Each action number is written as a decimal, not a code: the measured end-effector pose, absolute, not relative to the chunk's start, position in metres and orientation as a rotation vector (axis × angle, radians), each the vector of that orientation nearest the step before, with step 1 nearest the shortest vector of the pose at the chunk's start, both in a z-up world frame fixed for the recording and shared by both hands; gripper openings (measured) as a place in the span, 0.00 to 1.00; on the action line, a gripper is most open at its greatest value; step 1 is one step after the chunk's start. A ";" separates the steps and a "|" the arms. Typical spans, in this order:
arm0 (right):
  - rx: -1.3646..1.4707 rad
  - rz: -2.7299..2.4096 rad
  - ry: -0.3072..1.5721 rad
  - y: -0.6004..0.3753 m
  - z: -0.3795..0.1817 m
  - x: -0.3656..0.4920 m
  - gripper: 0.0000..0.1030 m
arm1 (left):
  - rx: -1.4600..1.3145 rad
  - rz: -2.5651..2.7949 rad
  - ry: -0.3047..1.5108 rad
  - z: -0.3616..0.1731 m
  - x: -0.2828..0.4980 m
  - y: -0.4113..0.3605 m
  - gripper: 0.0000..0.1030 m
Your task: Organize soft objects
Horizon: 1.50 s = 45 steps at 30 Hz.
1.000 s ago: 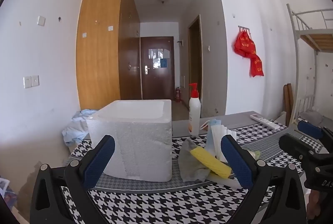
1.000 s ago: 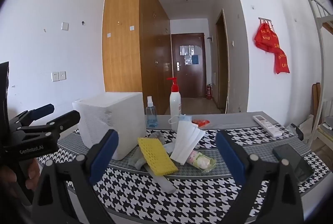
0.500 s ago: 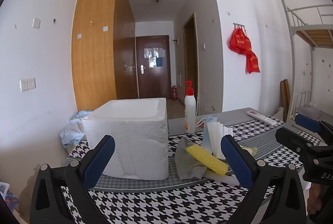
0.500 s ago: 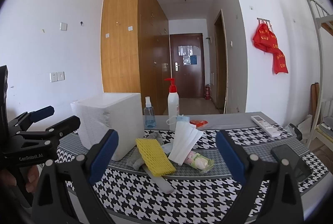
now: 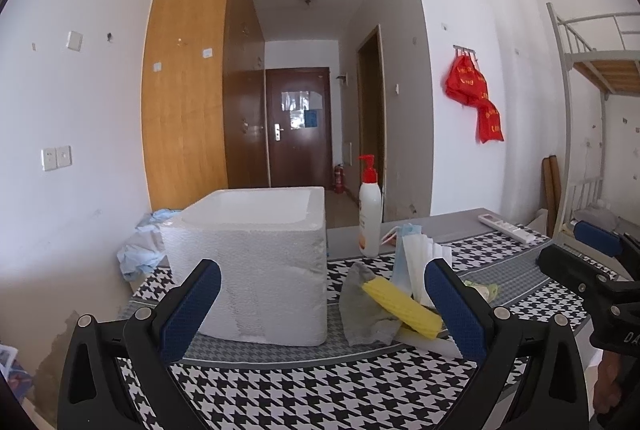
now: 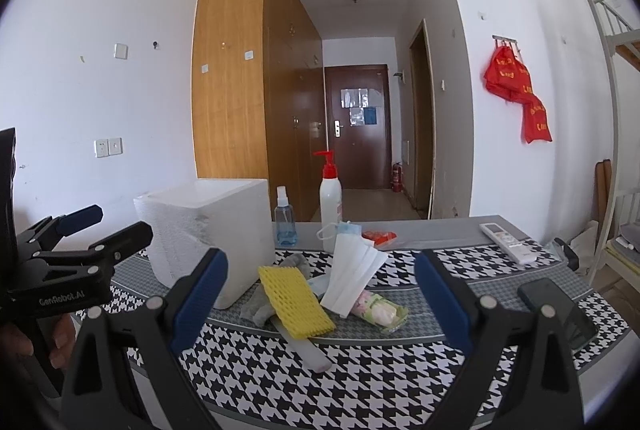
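Observation:
A white foam box (image 5: 256, 262) (image 6: 216, 234), open at the top, stands on the houndstooth table. Right of it lies a pile of soft things: a yellow foam net (image 6: 294, 296) (image 5: 402, 306), a grey cloth (image 5: 364, 304) (image 6: 280, 280), white face masks (image 6: 354, 272) (image 5: 420, 262), a blue mask (image 6: 348, 229) and a small plastic-wrapped pack (image 6: 380, 308). My left gripper (image 5: 322, 310) is open and empty, held before the box. My right gripper (image 6: 320, 298) is open and empty, held before the pile. Each gripper also shows in the other's view (image 6: 80, 242) (image 5: 580, 250).
A white pump bottle with a red top (image 6: 330, 196) (image 5: 369, 214) and a small blue spray bottle (image 6: 285, 220) stand behind the pile. A remote (image 6: 508, 242) and a dark phone (image 6: 556, 306) lie at the right. A blue cloth heap (image 5: 142, 246) lies left of the box.
Both grippers have shifted slightly, so the scene sits a little differently in each view. Nothing on the table has moved and both grippers stay open.

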State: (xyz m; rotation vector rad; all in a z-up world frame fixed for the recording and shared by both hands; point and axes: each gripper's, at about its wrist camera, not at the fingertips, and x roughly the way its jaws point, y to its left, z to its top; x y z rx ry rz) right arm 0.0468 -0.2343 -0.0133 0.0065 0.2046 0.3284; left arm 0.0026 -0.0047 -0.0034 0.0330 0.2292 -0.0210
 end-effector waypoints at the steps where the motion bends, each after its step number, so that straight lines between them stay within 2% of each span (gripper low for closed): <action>1: 0.006 0.328 0.206 -0.234 -0.014 0.047 0.94 | 0.035 -0.024 0.233 -0.004 0.003 -0.005 0.99; 29: -0.009 0.335 0.229 -0.232 -0.018 0.066 0.94 | 0.035 -0.046 0.272 -0.006 0.017 -0.009 0.99; 45: 0.004 0.261 0.310 -0.249 -0.026 0.093 0.94 | 0.066 -0.108 0.366 -0.024 0.046 -0.029 0.99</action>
